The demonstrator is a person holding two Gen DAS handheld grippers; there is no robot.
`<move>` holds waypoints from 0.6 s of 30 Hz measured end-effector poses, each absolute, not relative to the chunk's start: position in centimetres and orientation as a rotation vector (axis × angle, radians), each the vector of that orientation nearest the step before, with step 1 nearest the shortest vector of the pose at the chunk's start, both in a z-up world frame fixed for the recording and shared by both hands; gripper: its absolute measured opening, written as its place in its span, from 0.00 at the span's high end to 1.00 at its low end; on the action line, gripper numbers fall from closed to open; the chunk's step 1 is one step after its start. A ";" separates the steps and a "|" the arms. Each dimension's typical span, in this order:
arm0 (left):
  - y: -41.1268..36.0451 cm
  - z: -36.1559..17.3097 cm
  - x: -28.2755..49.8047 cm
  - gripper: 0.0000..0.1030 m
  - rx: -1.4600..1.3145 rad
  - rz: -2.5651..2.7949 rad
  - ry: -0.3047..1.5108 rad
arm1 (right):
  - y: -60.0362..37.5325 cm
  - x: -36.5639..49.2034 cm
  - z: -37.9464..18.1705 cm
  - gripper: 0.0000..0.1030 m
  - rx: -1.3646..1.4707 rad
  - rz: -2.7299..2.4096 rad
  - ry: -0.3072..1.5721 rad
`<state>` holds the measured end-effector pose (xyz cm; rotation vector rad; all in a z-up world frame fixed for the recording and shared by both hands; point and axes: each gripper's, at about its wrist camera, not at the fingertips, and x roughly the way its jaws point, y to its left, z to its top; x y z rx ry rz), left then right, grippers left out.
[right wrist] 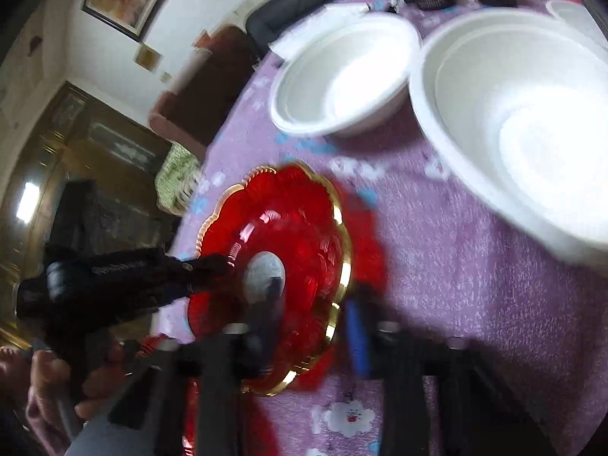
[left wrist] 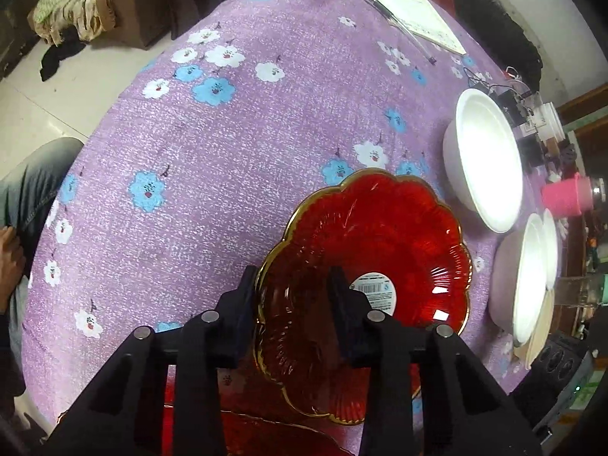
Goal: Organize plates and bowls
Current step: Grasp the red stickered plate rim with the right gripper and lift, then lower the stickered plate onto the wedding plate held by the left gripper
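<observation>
- Red plate (left wrist: 380,250), the glass one with the scalloped gold rim, was just beside the stacked white bowls (left wrist: 528,277), on the side of them away from the pink cup (left wrist: 566,193). It hung tilted over the flowery purple cloth on the bench (left wrist: 228,152). Going by the red glow it threw on the cloth, I'd say it was off the surface, not resting.
- Left gripper (left wrist: 292,277) came almost straight down on the edge farthest from the bowl stack. Its jaws were clamped across the rim: one finger outside, one inside next to the barcode sticker (left wrist: 374,289).
- Right gripper (right wrist: 311,296) straddled the rim nearer the bowl stack, dark finger over the middle, blue finger (right wrist: 357,342) outside. Narrow gap, but that view was too smeared to tell if the pads actually pressed.
- So the plate's width ran between the two jaws, with each hand on its own end. Neither had to reach.
- A second red plate (left wrist: 266,437) peeked out below the left jaws, farther again from the bowl stack and mostly hidden.
- My guess is the held plate was headed onto that one, so it'd have to travel away from the bowl stack and level out first, or the rims would clip.
</observation>
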<state>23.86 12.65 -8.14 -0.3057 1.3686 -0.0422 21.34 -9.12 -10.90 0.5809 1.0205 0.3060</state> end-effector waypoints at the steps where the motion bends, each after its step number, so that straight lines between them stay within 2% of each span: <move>1: 12.7 -8.1 23.8 0.73 -0.297 -0.033 1.363 | -9.3 21.5 -10.9 0.85 0.581 0.297 1.020; 3: 12.7 -8.0 23.8 0.75 -0.289 -0.026 1.354 | -9.6 21.7 -11.1 0.90 0.604 0.296 1.026; 7: 12.7 -7.8 23.9 0.77 -0.267 -0.014 1.337 | -9.4 21.6 -11.0 0.91 0.583 0.296 1.014; 9: 12.6 -7.7 23.9 0.81 -0.257 -0.005 1.330 | -9.2 21.4 -11.0 0.91 0.564 0.295 1.007; 18: 12.3 -5.8 23.6 0.81 -0.270 -0.022 1.237 | -9.2 20.2 -10.0 0.92 0.524 0.276 0.935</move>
